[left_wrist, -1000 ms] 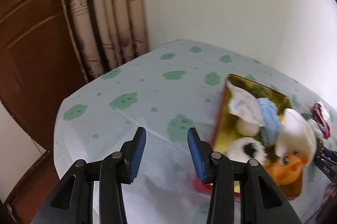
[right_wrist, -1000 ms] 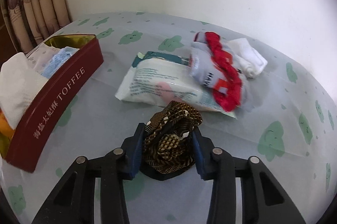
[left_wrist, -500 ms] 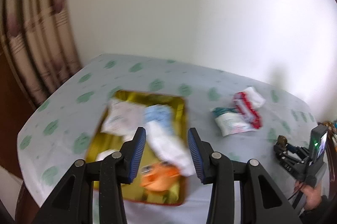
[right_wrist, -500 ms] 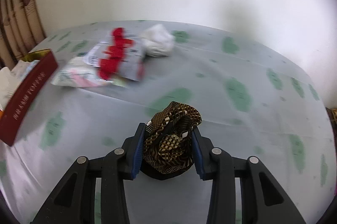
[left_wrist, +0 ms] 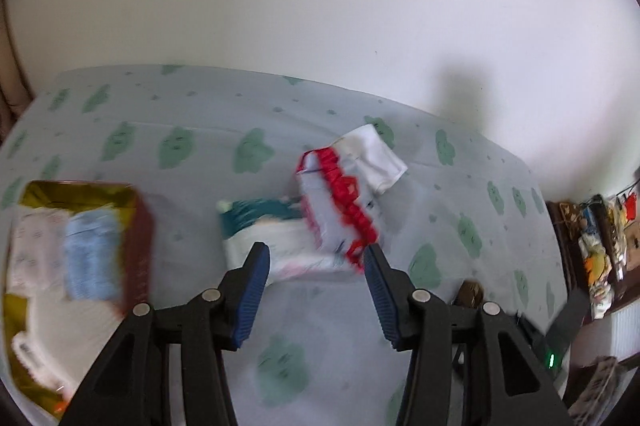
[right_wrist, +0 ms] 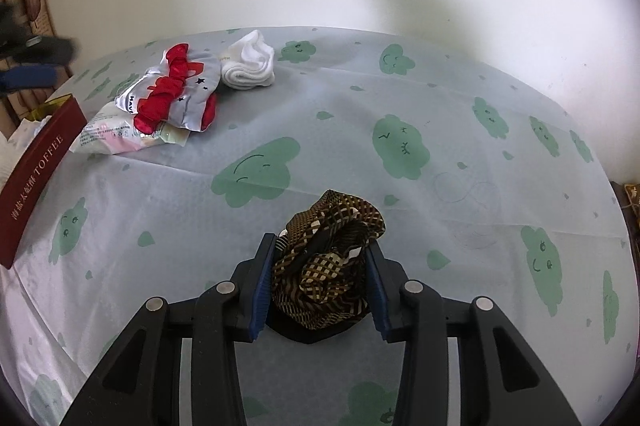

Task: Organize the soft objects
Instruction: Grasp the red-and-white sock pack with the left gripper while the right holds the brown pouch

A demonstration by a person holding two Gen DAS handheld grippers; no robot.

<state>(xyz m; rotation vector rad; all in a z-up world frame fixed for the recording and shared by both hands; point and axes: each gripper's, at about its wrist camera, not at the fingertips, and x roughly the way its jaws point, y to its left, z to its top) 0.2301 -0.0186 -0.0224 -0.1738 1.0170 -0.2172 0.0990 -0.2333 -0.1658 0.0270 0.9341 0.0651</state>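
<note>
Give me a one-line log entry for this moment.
left gripper: opening, empty, over wipes pack | right gripper: shut on brown patterned cloth | toffee tin: partly filled | white socks: on table

**What I count on the table**

I see one red toffee tin [right_wrist: 32, 178], one white sock bundle [right_wrist: 250, 62], one grey pouch with a red frill [right_wrist: 176, 94], one wipes packet [right_wrist: 120, 138] and one brown checkered cloth [right_wrist: 324, 262]. Inside the tin: one blue knitted piece [left_wrist: 94, 258] I can tell apart; the rest blurs.
</note>
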